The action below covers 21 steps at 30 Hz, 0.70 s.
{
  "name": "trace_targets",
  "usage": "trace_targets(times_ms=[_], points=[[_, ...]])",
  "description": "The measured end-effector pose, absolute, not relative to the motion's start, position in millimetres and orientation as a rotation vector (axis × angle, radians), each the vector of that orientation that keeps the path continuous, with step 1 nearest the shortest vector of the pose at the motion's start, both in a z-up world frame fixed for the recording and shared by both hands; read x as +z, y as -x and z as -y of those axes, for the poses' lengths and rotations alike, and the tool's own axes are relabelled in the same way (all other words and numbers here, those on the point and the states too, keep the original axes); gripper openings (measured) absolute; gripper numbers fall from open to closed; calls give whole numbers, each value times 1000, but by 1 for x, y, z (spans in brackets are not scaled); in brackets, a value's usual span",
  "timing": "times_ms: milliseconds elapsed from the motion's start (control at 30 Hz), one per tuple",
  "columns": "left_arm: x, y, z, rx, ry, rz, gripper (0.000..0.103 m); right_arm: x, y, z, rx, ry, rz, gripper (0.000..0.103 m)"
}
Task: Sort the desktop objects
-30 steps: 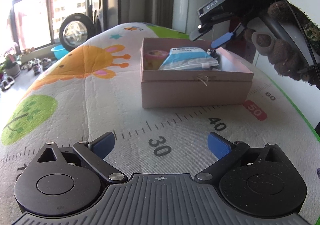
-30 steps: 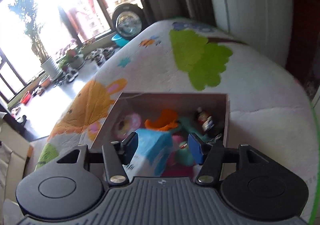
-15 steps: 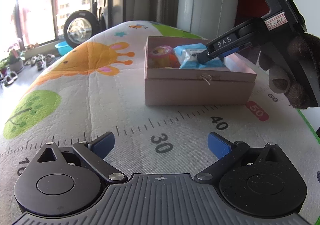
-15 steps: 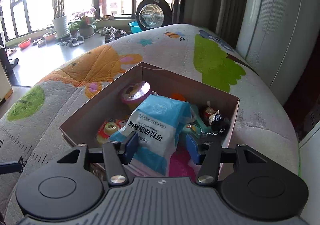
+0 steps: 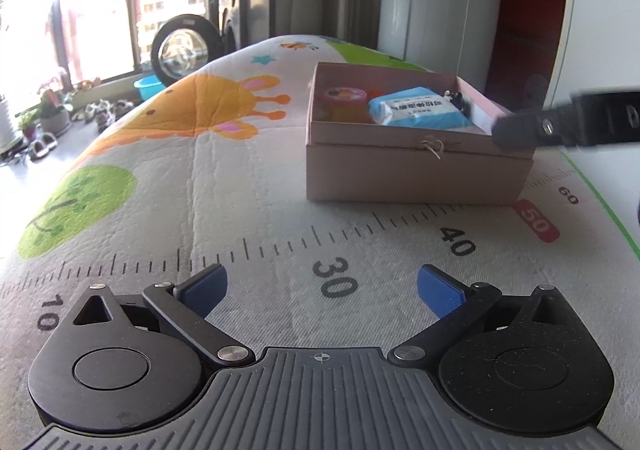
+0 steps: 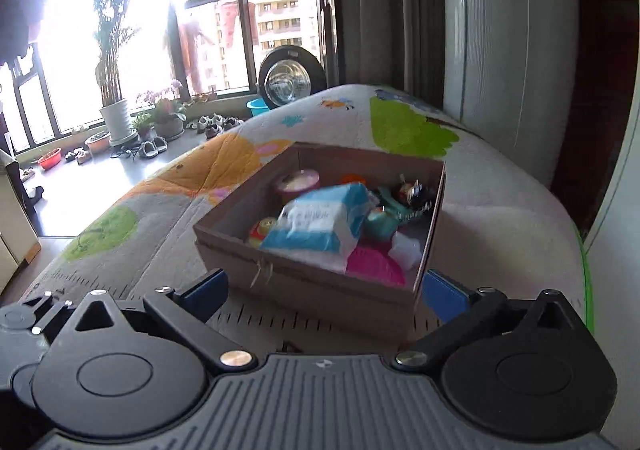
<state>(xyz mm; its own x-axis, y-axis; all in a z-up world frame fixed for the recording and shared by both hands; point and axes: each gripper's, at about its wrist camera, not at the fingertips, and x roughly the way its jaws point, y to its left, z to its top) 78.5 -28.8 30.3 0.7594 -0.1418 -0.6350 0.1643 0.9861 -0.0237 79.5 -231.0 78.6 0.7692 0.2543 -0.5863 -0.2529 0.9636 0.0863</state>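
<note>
A pink cardboard box (image 5: pixel 416 173) stands on the cartoon play mat (image 5: pixel 200 169); it also shows in the right wrist view (image 6: pixel 320 290). Inside lie a blue tissue pack (image 6: pixel 320 221), a pink round tin (image 6: pixel 298 183), a small dark figure (image 6: pixel 414 191), a teal toy (image 6: pixel 384 215) and a magenta item (image 6: pixel 374 268). My left gripper (image 5: pixel 322 288) is open and empty, low over the mat, well in front of the box. My right gripper (image 6: pixel 326 292) is open and empty, just in front of the box; its blurred body shows at the right of the left wrist view (image 5: pixel 568 125).
The mat carries a printed ruler (image 5: pixel 332 282) and has a green border at the right edge (image 6: pixel 586 290). A white wall or cabinet (image 6: pixel 616 209) stands right of it. Beyond the far edge are a wheel-like object (image 6: pixel 290 77), plant pots (image 6: pixel 116 121) and windows.
My right gripper has drawn back out of the box and opened wider, leaving the tissue pack inside. In the left wrist view it dropped to the right. My left gripper stayed put.
</note>
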Motion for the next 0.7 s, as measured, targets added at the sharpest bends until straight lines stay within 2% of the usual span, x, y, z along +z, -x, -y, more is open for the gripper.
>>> trace_targets(times_ms=[300,700], points=[[15,-73,27,-9,6,-730,103,8,-51,222,146,42,-785,103],[11,-76,31,74,27,-696,103,2,-60,224,89,33,-731,103]])
